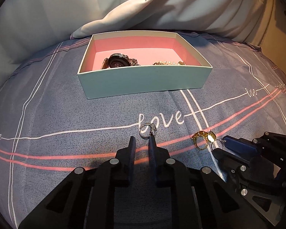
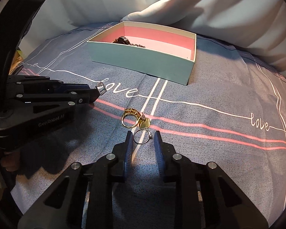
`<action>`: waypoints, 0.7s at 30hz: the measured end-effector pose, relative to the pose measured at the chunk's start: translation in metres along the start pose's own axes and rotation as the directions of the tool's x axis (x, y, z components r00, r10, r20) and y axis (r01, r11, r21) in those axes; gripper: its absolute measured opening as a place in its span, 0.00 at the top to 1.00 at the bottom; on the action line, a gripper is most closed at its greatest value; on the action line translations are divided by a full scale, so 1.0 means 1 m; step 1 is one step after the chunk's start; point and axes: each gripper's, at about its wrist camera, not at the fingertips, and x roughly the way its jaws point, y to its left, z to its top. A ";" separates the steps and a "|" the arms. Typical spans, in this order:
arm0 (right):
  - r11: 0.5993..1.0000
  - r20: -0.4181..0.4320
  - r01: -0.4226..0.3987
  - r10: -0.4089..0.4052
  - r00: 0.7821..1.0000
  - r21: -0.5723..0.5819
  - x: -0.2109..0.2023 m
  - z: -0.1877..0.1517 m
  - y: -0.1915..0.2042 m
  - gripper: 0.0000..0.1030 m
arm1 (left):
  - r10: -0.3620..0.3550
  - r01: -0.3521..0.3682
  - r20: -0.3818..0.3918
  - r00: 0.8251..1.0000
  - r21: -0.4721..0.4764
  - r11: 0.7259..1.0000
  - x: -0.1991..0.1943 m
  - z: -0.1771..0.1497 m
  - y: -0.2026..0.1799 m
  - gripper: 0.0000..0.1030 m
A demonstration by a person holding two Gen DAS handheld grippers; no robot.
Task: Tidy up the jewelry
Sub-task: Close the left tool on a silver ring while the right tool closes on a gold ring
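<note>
A small silver ring (image 1: 147, 130) lies on the blue bedspread just beyond my left gripper (image 1: 142, 137). It touches the right fingertip only, and the jaws stand narrowly apart. From the right wrist view that ring (image 2: 101, 88) sits at the left gripper's (image 2: 95, 93) tips. My right gripper (image 2: 143, 133) is shut on a second silver ring (image 2: 142, 137), which lies flat between both pads. A gold ring (image 2: 130, 119) and a gold heart-shaped piece (image 2: 145, 123) lie just ahead of it. The open box (image 1: 143, 78) with pink lining holds a watch (image 1: 117, 62) and a pearl bracelet (image 1: 168, 63).
The bedspread (image 1: 66, 105) carries white and pink lines and the word "love". White bedding (image 1: 133, 9) is piled behind the box. A hand (image 2: 3, 156) grips the left tool at the lower left of the right wrist view.
</note>
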 end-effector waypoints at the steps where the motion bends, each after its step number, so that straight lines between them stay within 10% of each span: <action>1: 1.000 0.003 0.001 -0.001 1.000 0.003 -0.001 0.000 -0.001 0.85 | -0.002 0.002 0.001 1.000 -0.006 1.000 0.000 0.000 0.001 0.90; 21: 1.000 0.065 -0.005 0.003 0.998 0.031 -0.016 0.012 -0.013 0.99 | -0.042 0.044 0.032 0.999 -0.060 0.997 -0.021 0.012 0.011 0.99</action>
